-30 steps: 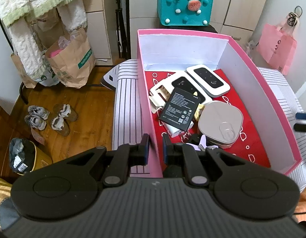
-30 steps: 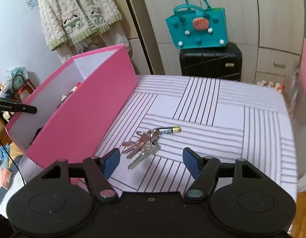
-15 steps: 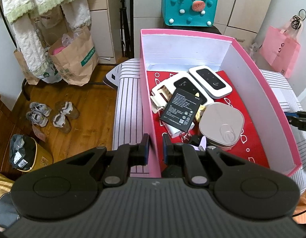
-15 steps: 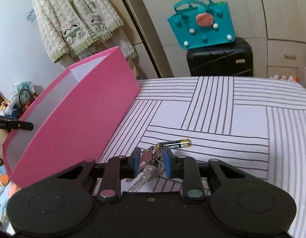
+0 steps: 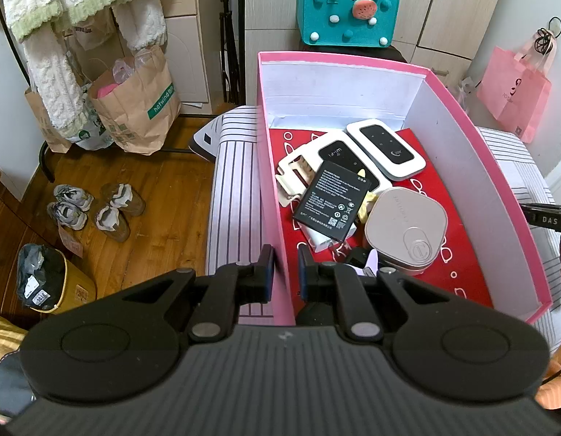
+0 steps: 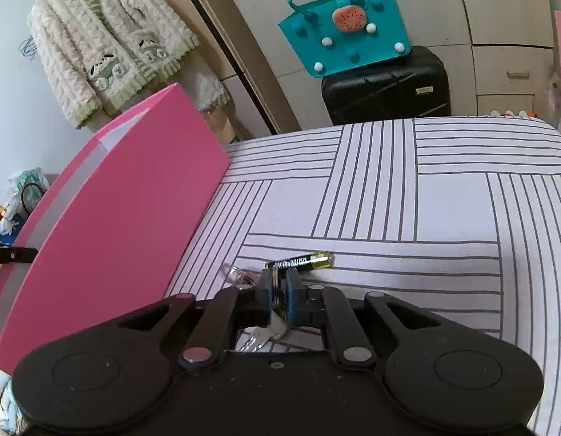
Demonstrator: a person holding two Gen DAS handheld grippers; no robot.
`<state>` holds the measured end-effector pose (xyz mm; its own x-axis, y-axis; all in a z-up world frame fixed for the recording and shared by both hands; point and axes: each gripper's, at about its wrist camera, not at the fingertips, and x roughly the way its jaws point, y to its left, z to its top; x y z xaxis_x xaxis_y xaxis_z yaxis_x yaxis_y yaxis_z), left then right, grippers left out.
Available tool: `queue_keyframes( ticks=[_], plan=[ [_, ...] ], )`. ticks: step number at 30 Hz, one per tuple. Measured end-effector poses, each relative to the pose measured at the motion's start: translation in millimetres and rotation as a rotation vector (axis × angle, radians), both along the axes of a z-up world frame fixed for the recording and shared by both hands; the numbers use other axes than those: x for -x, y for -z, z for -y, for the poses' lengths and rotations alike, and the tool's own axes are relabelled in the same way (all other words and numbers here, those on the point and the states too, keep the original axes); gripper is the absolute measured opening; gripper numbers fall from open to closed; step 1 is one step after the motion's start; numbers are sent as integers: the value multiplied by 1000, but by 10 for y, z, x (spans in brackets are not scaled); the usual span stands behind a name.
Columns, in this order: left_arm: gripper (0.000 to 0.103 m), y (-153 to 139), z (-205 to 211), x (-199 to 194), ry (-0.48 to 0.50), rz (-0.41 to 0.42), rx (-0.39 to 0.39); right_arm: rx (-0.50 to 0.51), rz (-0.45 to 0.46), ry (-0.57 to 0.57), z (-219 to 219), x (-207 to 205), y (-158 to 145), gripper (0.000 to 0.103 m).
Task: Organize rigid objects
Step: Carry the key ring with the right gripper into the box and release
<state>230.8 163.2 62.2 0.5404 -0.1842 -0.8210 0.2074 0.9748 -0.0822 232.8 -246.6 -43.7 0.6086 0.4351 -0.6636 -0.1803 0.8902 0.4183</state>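
Note:
My left gripper (image 5: 283,270) is shut on the near left wall of the pink box (image 5: 271,167). Inside the box lie a black flat battery (image 5: 331,200), two white pocket routers (image 5: 385,148), a beige rounded case (image 5: 405,230) and a cream plastic part (image 5: 293,178). In the right wrist view my right gripper (image 6: 279,283) is shut on the ring of a bunch of keys (image 6: 256,338) lying on the striped bed cover; a loose ring (image 6: 236,273) sticks out to its left. A small black-and-gold battery (image 6: 298,261) lies just beyond the fingertips. The pink box (image 6: 109,214) stands to the left.
A striped bed cover (image 6: 425,200) stretches right of the keys. A black suitcase (image 6: 385,87) with a teal felt bag (image 6: 347,25) stands beyond the bed. Left of the bed are a wooden floor, shoes (image 5: 95,207) and paper bags (image 5: 135,109). A pink bag (image 5: 516,91) hangs at the right.
My right gripper came down and forward onto the keys and its fingers went from wide apart to shut on the key ring. The left gripper stayed on the box wall.

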Motion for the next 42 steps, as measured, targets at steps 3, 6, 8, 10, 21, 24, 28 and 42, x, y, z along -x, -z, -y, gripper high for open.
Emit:
queue_keyframes(
  ticks=[3,6,8,10,21,24,28,42],
  plan=[
    [12,-1,0,-1,1,0,1,-46,-5,4,46,47,-83,5],
    [12,3,2,2,3,1,2,-40,27,4,40,126,-229,5],
    [12,12,-2,5,4,3,5,-28,55,-5,1,186,-356,5],
    [12,18,-10,12,6,6,8,-7,86,-26,-55,247,-499,5],
    [12,18,-25,12,24,8,8,60,252,-140,-444,329,-1345,5],
    [12,24,-27,19,26,14,12,51,285,-194,-584,334,-1525,5],
    [12,25,-63,20,22,12,32,-2,287,-276,-785,315,-1630,5],
    [12,25,-69,18,30,12,31,-14,148,-437,-1513,-150,-1209,5]
  ],
)
